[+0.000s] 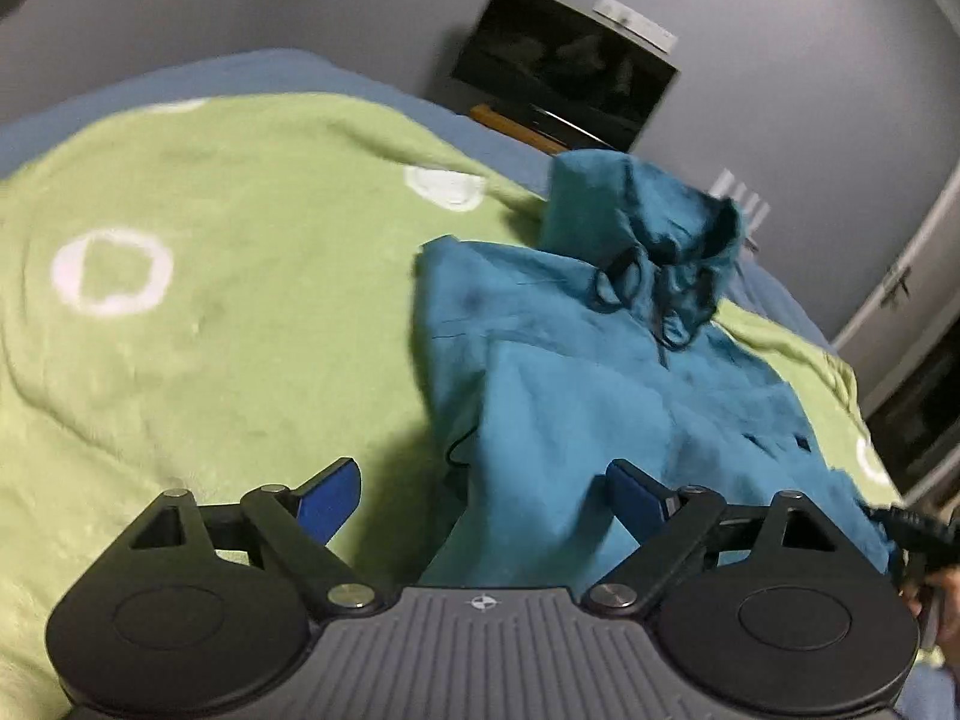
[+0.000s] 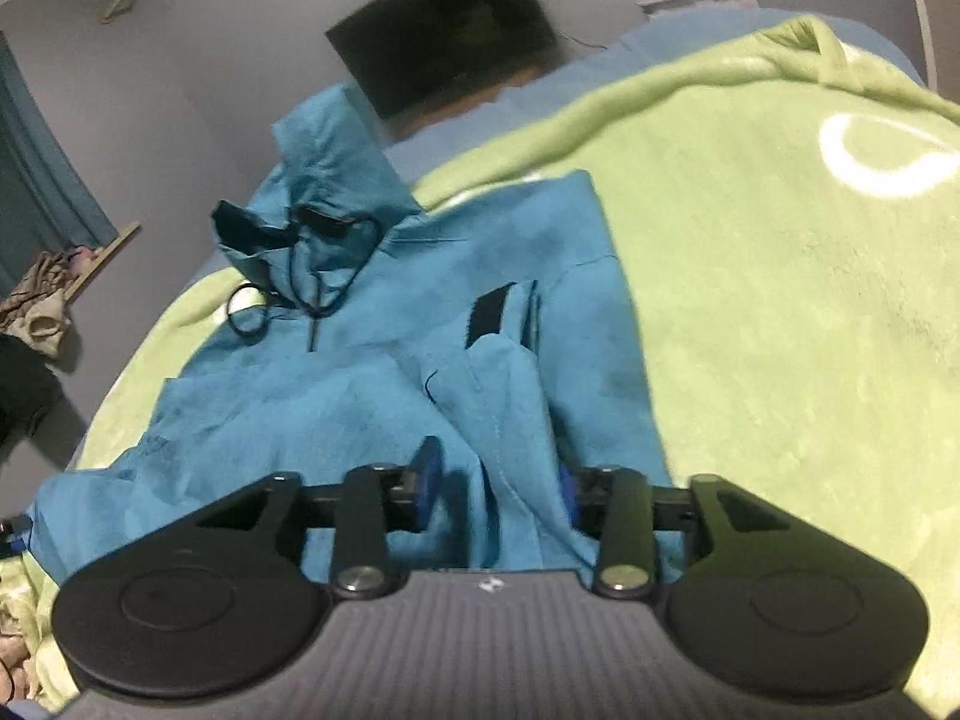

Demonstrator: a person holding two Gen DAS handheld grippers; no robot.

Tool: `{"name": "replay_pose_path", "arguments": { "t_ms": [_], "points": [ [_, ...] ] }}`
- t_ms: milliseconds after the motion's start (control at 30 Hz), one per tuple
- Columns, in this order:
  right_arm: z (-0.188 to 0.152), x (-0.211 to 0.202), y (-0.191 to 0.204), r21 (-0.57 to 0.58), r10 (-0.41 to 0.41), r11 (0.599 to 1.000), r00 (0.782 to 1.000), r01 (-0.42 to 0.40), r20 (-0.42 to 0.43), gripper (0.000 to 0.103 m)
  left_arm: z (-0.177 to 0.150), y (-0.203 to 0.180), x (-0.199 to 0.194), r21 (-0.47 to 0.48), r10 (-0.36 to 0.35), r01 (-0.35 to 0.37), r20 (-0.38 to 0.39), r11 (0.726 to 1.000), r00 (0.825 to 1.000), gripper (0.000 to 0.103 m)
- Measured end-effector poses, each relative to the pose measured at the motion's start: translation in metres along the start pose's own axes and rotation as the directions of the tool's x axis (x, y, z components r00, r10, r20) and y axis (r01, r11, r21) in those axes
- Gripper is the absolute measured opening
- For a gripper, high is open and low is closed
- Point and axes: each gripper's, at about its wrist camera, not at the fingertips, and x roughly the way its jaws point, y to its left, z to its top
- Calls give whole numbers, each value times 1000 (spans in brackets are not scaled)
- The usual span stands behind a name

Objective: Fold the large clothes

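A teal hooded jacket (image 1: pixel 588 372) lies on a green blanket (image 1: pixel 210 330), hood (image 1: pixel 654 222) at the far end with dark drawcords. My left gripper (image 1: pixel 483 498) is open, its blue pads wide apart over the jacket's near left edge, a fold of fabric hanging between them. In the right wrist view the jacket (image 2: pixel 336 372) lies partly folded, with a raised fold near me. My right gripper (image 2: pixel 498 492) is open, its blue pads on either side of that fold, not closed on it.
The green blanket (image 2: pixel 780 330) with white rings covers a bed with a blue sheet (image 1: pixel 258 69). A dark screen (image 1: pixel 570 66) stands by the grey wall beyond the bed. A white door (image 1: pixel 900 276) is at the right. Clothes lie on a shelf (image 2: pixel 54 294) at the left.
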Motion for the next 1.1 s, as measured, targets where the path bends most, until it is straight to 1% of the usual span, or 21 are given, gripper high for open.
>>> {"name": "replay_pose_path", "arguments": {
  "t_ms": [67,100,167,200,300,333,367,400,433,467,500,533,567,633,700,767,800,867,900,967,1100],
  "points": [
    [0,2,-5,21,1,1000,1000,-1,1,51,1,8,4,-44,-27,28,27,999,999,91],
    [0,3,-9,31,7,1000,1000,-7,-2,56,4,10,8,-60,-44,46,34,997,998,91],
    [-2,3,-12,32,15,999,1000,-15,-7,61,16,8,18,-66,-68,70,37,995,997,91],
    [-3,2,-12,23,17,1000,1000,-17,-11,61,20,5,23,-61,-75,76,31,995,997,92],
    [-2,5,-7,-17,17,1000,1000,-18,-19,61,38,-3,51,-53,-78,76,-34,996,996,92],
    [-2,5,-5,-27,18,999,1000,-19,-21,60,42,-5,63,-50,-72,68,-77,996,994,88],
    [-3,6,-3,-37,18,999,1000,-19,-25,60,45,-6,75,-45,-63,57,-144,997,988,79],
    [-3,6,-2,-47,17,999,1000,-18,-24,56,45,-8,85,-39,-64,57,-192,998,979,68],
    [-4,5,0,-58,20,998,1000,-21,-21,51,45,-10,94,-25,-77,73,-236,997,969,43],
    [-4,4,2,-71,16,997,1000,-17,-18,36,43,-13,97,2,-80,83,-262,997,962,25],
    [-4,2,4,-84,8,996,1000,-8,-6,29,40,-19,97,47,-70,86,-268,995,961,21],
    [-3,-1,6,-99,12,995,1000,-11,11,24,36,-23,95,92,-62,89,-263,992,963,9],
    [-2,-5,9,-111,17,994,999,-14,29,16,33,-29,91,140,-47,83,-242,987,969,7],
    [2,-15,15,-128,8,992,996,4,90,4,27,-40,76,211,-27,61,-160,976,987,6],
    [8,-23,21,-145,9,989,989,13,151,3,25,-50,63,274,-17,32,-58,961,998,5],
    [18,-21,28,-170,16,985,986,12,164,1,29,-56,59,297,-12,10,6,955,1000,5],
    [23,-17,31,-186,16,982,988,12,151,1,32,-61,58,303,-8,2,19,953,1000,5],
    [31,-9,35,-206,3,978,994,19,105,1,40,-65,60,319,-6,2,9,948,1000,5],
    [32,-9,36,-216,1,976,993,24,114,1,42,-68,60,335,1,-5,12,942,1000,5],
    [37,-10,31,-164,26,986,990,-4,136,0,44,-70,56,348,-1,-9,30,937,1000,4],
    [65,-10,33,-131,51,991,980,-25,195,0,58,-71,61,333,4,-25,65,943,998,4]
  ]
}}
